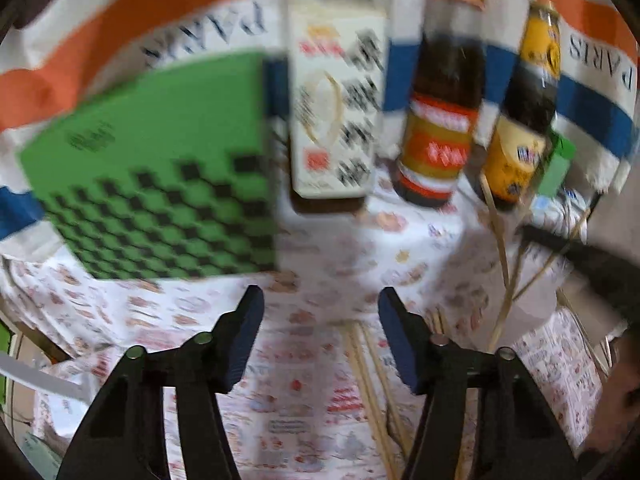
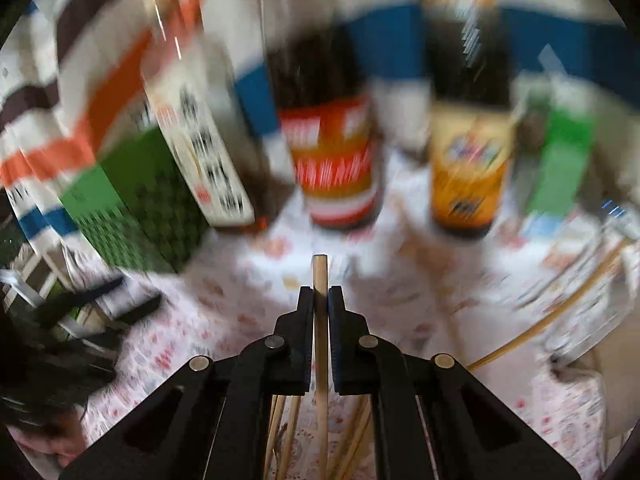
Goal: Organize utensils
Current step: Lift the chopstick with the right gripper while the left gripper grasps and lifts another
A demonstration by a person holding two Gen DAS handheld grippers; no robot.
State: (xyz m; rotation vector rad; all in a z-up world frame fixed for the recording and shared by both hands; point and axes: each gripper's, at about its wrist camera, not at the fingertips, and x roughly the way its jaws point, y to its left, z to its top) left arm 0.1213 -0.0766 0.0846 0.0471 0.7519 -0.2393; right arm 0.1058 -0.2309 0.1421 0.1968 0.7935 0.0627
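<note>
My right gripper is shut on one wooden chopstick, whose tip pokes out past the fingertips above the table. Several more chopsticks lie below it on the patterned cloth. In the left wrist view my left gripper stands open over the cloth with nothing between its pads. A pair of chopsticks lies on the cloth beneath it, close to its right finger. The dark right gripper shows blurred at the right edge, with thin sticks crossing beside it.
At the back stand a green checkered box, a white carton and two dark sauce bottles. A small green box and a clear container holding a chopstick are at the right. A striped cloth hangs behind.
</note>
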